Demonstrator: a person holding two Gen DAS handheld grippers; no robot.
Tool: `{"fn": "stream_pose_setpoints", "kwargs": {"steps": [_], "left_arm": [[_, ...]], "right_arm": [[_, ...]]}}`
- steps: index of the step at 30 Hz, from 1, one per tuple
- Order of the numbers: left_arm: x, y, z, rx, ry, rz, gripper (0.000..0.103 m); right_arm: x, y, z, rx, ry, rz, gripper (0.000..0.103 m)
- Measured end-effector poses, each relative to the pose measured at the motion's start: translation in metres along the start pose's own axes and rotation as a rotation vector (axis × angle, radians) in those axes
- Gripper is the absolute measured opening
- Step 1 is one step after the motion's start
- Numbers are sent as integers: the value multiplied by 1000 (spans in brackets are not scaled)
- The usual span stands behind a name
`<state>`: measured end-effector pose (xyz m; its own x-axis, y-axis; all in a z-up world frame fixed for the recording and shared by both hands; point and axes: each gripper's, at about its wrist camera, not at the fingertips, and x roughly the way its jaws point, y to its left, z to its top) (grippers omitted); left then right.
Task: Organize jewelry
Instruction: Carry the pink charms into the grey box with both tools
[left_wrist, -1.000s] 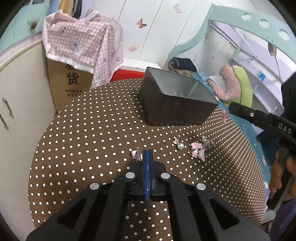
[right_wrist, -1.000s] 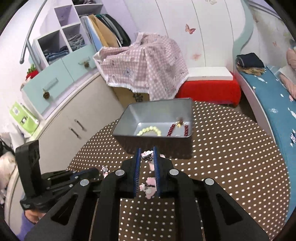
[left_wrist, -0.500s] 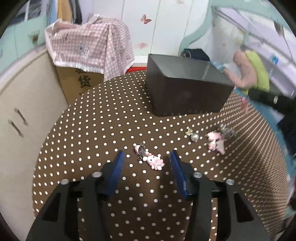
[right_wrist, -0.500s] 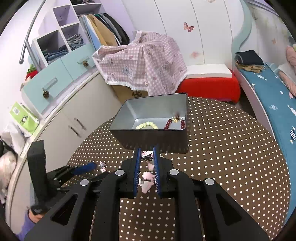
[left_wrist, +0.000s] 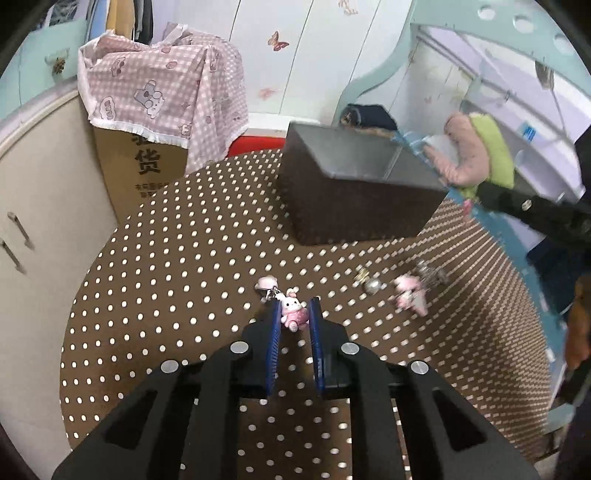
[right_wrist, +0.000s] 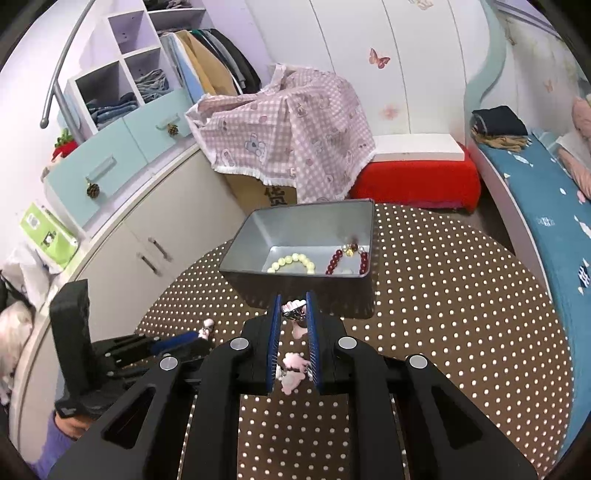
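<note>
- Left wrist view, progress: your sorting is only partly done. A pearl earring (left_wrist: 371, 285), a second pink charm (left_wrist: 410, 296) and a metal clip (left_wrist: 431, 274) lie loose on the polka-dot tablecloth (left_wrist: 177, 280), well short of the grey storage box (left_wrist: 354, 199). The inside of the box is hidden from this angle.
- Left wrist view, gripper: your left gripper (left_wrist: 294, 316) has just been closing around the pink bunny charm (left_wrist: 291, 314). The charm sits between the blue pads (left_wrist: 274, 332), its clasp and pink bead trailing out ahead on the cloth. The jaws stand narrow; I cannot tell whether the pads press on it yet.
- Left wrist view, pose: you point the tool down and forward at the cloth, tips low over the charm. I judge this a pick-up not yet completed.
- Right wrist view, progress: a pale yellow bead bracelet (right_wrist: 293, 263) and a dark red bead bracelet (right_wrist: 347, 258) already lie inside the box.
- Right wrist view, gripper: your right gripper (right_wrist: 291, 314) stands narrow, clamped on a pink charm keychain (right_wrist: 293, 369), which hangs between the pads clear of the cloth.
- Right wrist view, pose: you hold it tilted down, tips just short of the box's near wall. Delivery over the rim is, in my judgement, the remaining step.
</note>
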<state>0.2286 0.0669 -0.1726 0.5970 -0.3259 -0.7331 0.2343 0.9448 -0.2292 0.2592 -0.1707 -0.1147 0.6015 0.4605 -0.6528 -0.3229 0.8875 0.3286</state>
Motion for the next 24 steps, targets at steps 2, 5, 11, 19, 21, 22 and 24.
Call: {"fn": "stream_pose_setpoints", "kwargs": {"steps": [2,5,11,19,21,22,24], "left_arm": [[-10,-2,8,-3,-27,-25,14],[-22,-7,22,-10,-57,-70,14],[-42,-22,69,2,-115,-171,14],[-6,-39,118,-21,-11,-240,14],[10,-42,122,-22,33,-215,14],[16,-42,123,-29,50,-204,14],[29,-44,123,-38,84,-185,14]], "right_arm": [[-1,1,5,-3,-4,0,14],[-4,2,12,-3,-12,0,14],[-3,-3,29,27,-25,5,14],[8,-13,51,74,-23,-14,14],[15,-16,55,87,-13,-18,14],[17,-16,55,90,-8,-21,14],[25,-19,55,97,4,-34,14]]}}
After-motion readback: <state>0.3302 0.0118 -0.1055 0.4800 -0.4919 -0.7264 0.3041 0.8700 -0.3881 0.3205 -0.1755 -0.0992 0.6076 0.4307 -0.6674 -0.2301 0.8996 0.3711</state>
